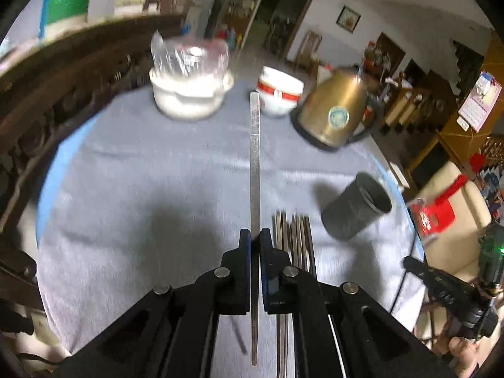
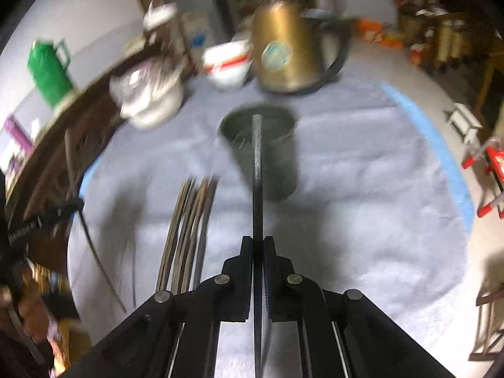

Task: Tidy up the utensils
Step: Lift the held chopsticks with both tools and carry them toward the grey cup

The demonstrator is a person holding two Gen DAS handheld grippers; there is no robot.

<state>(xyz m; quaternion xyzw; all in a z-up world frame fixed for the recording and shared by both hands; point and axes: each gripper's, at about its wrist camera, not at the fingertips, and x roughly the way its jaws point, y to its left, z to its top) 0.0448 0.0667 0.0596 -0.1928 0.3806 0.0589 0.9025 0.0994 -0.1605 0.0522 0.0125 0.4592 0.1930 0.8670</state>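
Left tool (image 1: 255, 236) clamped on 1 chopstick (image 1: 254, 157), right tool (image 2: 258, 242) likewise (1 chopstick (image 2: 257, 157)), 1 grey cup (image 2: 267, 154), approx 6 loose chopsticks (image 2: 189, 220).

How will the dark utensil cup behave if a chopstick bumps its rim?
The dark utensil cup stands tall and narrow on soft cloth, so it may tip. It looks empty, so probably light. Once down, its round wall would likely roll.
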